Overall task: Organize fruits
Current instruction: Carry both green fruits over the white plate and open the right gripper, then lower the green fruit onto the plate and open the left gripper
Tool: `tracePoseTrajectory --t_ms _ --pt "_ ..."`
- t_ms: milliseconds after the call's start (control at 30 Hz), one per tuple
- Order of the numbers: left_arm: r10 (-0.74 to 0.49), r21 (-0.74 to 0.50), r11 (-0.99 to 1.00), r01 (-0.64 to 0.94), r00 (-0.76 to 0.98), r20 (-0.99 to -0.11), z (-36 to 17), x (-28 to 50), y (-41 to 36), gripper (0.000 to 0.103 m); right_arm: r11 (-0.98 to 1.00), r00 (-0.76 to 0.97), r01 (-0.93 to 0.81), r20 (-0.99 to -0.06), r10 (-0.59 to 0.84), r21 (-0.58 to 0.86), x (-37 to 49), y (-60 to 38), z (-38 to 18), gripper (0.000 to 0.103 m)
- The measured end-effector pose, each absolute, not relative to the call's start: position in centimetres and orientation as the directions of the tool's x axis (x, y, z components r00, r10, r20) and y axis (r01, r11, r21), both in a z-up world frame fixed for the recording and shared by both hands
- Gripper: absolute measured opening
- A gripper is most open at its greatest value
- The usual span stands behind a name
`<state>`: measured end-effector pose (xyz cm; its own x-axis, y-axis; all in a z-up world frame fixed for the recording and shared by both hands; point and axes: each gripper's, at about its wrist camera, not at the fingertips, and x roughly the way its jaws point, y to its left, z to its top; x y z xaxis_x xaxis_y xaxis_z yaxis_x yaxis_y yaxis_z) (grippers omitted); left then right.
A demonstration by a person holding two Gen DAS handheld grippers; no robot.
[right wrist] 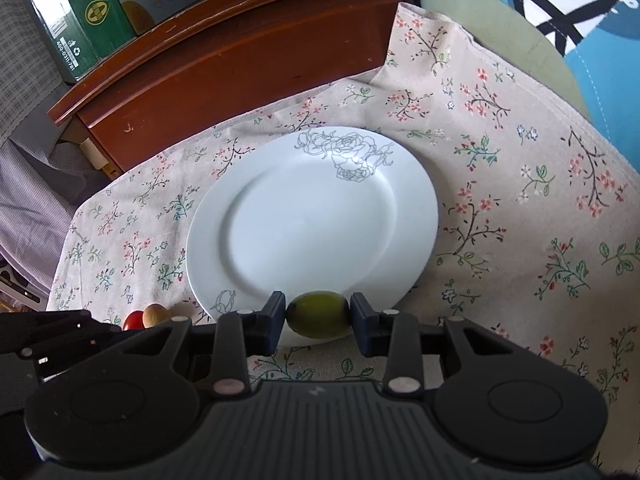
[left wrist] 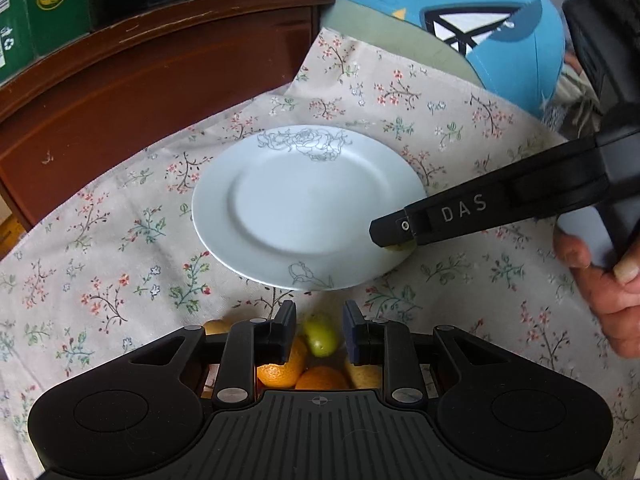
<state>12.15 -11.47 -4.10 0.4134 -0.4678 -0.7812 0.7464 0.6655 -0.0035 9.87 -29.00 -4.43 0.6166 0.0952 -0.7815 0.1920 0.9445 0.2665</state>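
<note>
A white plate (left wrist: 256,168) (right wrist: 304,216) with grey rose drawings lies empty on the flowered cloth. My right gripper (right wrist: 319,316) is shut on a small green oval fruit (right wrist: 319,314), held just above the plate's near rim. In the left wrist view it reaches in from the right (left wrist: 390,236), with a bit of the green fruit (left wrist: 398,245) showing under its tip. My left gripper (left wrist: 319,328) hovers over a heap of fruit: a small green one (left wrist: 321,338), oranges (left wrist: 280,368) and a yellow one (left wrist: 366,376). Its jaws stand nearly together and grip nothing.
A dark wooden furniture edge (left wrist: 160,64) runs along the far left of the cloth, with green boxes (right wrist: 92,12) on it. A blue cushion (left wrist: 500,20) lies at the back right. A red fruit (right wrist: 133,320) and a tan fruit (right wrist: 155,314) sit left of the plate. A hand (left wrist: 600,280) holds the right gripper.
</note>
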Motion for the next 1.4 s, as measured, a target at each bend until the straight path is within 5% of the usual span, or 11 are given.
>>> tracePoseTrajectory --t_ms 1033,1200,1400 --pt "-0.382 0.05 0.597 0.801 0.339 -0.86 -5.3 13.3 -13.2 0.028 0.881 0.641 0.234 -0.747 0.18 0.412 9.8 -30.3 -4.8 0.039" --pt "-0.351 0.103 0.606 0.789 0.381 -0.855 -5.4 13.0 -12.7 0.021 0.887 0.643 0.219 -0.744 0.183 0.407 9.8 -30.2 -4.6 0.039" --pt "-0.411 -0.01 0.653 0.757 0.343 -0.844 -4.9 14.1 -11.6 0.02 0.886 0.639 0.224 -0.748 0.182 0.407 9.8 -30.3 -4.6 0.039"
